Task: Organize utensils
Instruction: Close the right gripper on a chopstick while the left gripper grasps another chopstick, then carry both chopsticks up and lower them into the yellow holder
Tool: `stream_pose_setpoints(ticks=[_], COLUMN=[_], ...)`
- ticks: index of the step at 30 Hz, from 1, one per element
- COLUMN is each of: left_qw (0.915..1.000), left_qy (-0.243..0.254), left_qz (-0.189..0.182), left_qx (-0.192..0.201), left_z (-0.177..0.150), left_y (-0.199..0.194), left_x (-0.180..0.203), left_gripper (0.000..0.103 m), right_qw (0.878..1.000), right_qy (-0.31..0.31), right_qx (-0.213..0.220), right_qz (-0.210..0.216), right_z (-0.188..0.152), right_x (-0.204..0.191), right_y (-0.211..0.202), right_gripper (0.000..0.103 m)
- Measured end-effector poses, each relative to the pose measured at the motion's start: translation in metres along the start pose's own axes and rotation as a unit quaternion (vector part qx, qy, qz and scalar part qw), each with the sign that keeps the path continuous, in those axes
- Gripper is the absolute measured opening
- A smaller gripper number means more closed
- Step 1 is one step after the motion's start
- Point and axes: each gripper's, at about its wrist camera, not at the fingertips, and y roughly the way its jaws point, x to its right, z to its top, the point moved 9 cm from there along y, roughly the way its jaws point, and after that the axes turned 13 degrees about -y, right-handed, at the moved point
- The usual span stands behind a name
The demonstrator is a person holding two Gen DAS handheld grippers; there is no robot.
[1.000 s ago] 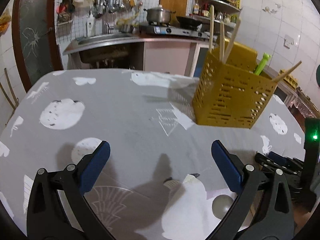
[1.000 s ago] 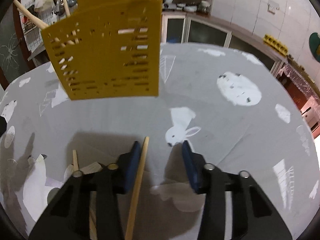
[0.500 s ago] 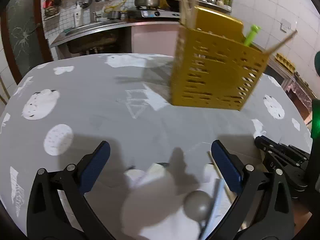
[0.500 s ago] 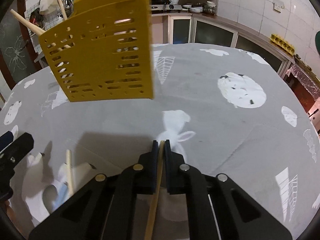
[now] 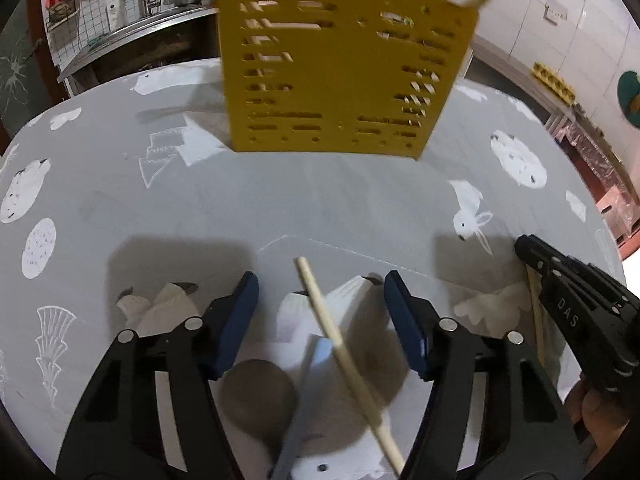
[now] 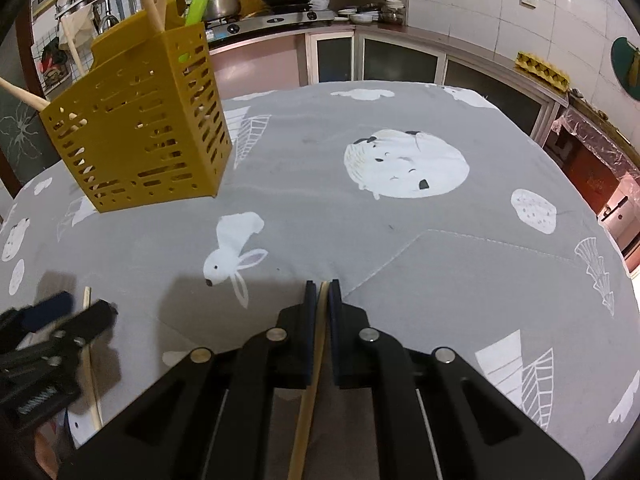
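Two grabs going: my right gripper (image 6: 319, 286) has clamped one chopstick (image 6: 308, 392), my left gripper (image 5: 320, 300) has just been closing around another chopstick (image 5: 344, 356), not pinched yet, yellow utensil holder (image 5: 336, 76) waits beyond.

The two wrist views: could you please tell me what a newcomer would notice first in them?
A yellow slotted utensil holder stands at the far side of the grey printed tablecloth, with sticks and a green handle poking out. The right gripper is shut on a wooden chopstick. The left gripper, its jaws just closing, straddles another chopstick lying over a spoon.
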Motion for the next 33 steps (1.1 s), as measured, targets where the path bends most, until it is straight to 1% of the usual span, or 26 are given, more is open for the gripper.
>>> stream_pose_setpoints(ticks=[2,4,6,9,13,17,23,30,33], left_qw=[1.0000,0.9999,0.9999,0.9996,0.9995,0.9994,0.9992,0.9977,0.9958], left_qy=[0.006,0.010,0.014,0.021,0.026,0.029,0.026,0.034,0.033], left_qz=[-0.001,0.002,0.002,0.002,-0.002,-0.005,-0.027,-0.049,-0.059], left_qx=[-0.002,-0.005,-0.010,-0.018,-0.020,-0.018,-0.013,0.033,0.062], left_z=[0.000,0.000,0.001,0.003,0.005,0.006,0.007,0.018,0.028], left_y=[0.002,0.004,0.005,0.006,0.009,0.009,0.002,-0.033,-0.055], left_x=[0.005,0.009,0.013,0.017,0.021,0.025,0.027,0.032,0.029], left_gripper=[0.061,0.055,0.035,0.020,0.007,0.006,0.005,0.005,0.004], right_qw=[1.000,1.000,1.000,1.000,1.000,1.000,1.000,0.998,0.997], right_qy=[0.002,0.004,0.005,0.006,0.004,0.007,0.007,0.000,-0.005], right_qx=[0.002,0.003,0.004,0.005,0.007,0.009,0.017,0.054,0.073], right_qz=[0.002,0.005,0.005,0.003,0.001,-0.002,-0.007,-0.009,-0.007], right_z=[0.000,0.001,0.001,0.001,0.001,0.001,0.005,0.024,0.034], right_x=[0.002,0.003,0.003,0.003,0.002,0.003,0.003,-0.003,-0.007], right_y=[0.002,0.003,0.003,0.003,0.001,-0.001,-0.009,-0.037,-0.052], right_gripper=[0.006,0.006,0.006,0.006,0.006,0.006,0.006,0.006,0.005])
